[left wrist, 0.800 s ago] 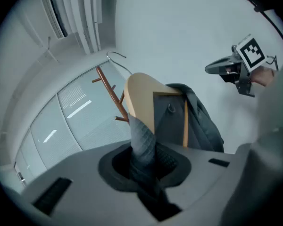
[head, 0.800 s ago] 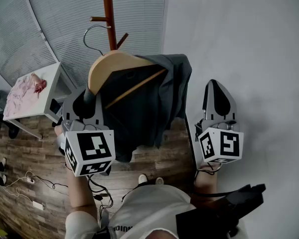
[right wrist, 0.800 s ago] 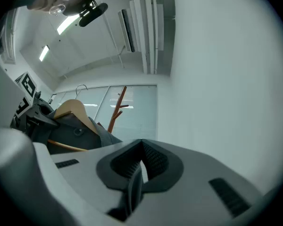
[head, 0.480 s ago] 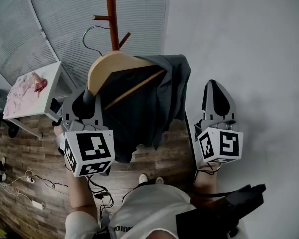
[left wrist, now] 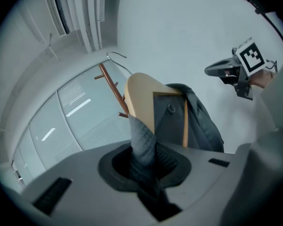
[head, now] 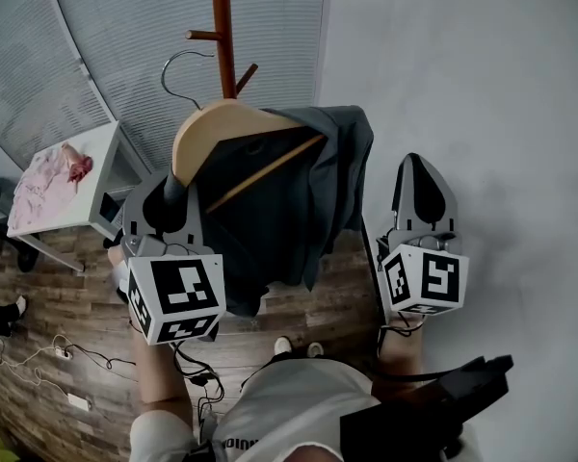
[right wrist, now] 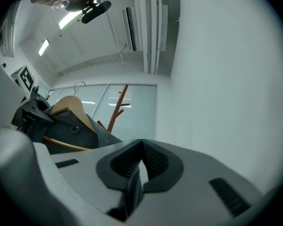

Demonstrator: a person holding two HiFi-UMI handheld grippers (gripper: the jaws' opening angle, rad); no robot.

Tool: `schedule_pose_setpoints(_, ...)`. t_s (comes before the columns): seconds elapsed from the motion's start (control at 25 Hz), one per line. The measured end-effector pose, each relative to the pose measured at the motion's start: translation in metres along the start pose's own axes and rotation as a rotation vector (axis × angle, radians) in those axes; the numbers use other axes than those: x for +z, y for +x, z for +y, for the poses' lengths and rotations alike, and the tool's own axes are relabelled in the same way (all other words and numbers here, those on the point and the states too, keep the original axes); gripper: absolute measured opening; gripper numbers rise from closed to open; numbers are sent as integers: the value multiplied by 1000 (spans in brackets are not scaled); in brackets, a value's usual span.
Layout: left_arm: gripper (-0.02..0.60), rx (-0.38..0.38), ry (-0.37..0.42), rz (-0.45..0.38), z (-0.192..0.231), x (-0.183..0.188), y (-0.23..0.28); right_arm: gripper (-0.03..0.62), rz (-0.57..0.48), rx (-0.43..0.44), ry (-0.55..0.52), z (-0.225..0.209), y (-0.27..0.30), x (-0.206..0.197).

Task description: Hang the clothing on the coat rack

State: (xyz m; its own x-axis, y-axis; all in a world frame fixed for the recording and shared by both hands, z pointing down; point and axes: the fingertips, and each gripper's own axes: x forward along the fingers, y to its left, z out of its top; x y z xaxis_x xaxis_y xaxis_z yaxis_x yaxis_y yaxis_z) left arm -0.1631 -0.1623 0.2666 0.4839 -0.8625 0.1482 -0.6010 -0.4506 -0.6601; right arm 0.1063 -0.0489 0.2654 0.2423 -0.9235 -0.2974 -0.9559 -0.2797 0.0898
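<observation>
Garment transfer, head view. Left gripper (head: 170, 200), at 8 o'clock in the view, has its fingers clenched on a fold of the dark grey cloth garment (head: 289, 210); the left gripper view shows that fold pinched between them. The garment is draped over a light wooden clothes hanger (head: 222, 123), raised in the air at the centre of the view and tilted. The hanger's bent metal hook (head: 178, 70) points toward 12 o'clock and lies just beside the reddish-brown wooden coat rack (head: 224, 37), on its 9 o'clock side, resting on no peg.

Right gripper (head: 416, 159), at 4 o'clock, stands apart from the garment before the plain white wall (head: 482, 85); its fingers are closed tip to tip with nothing between them, as the right gripper view confirms.

A white worktop (head: 96, 162) bearing a crumpled pink cloth (head: 48, 181) sits at 9 o'clock, above the wood-plank floor (head: 67, 296).

Compared with the earlier frames, both grips are unchanged. The coat rack's pole appears slightly further toward 3 o'clock, and the left gripper's marker cube slightly lower. The hook is no nearer a peg.
</observation>
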Motion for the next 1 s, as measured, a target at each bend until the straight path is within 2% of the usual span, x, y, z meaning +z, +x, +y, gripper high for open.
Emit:
schedule_pose_setpoints(0.24, 64, -17, -4, -20, 1, -3, -1, 18, 14, -37, -12, 4, -7, -8)
schedule_pose_setpoints(0.52, 64, -20, -7, 9, -6, -5, 5, 18, -7, -46, 19, -7, 3, -11)
schedule_pose_setpoints(0.72, 64, 14, -10, 47, -4, -4, 13, 18, -20, 2, 51, -9, 30, -19)
schedule_pose_setpoints(1.0, 64, 82, -40, 125, 0, 16, 40, 18, -3, 92, 93, -32, 101, -37)
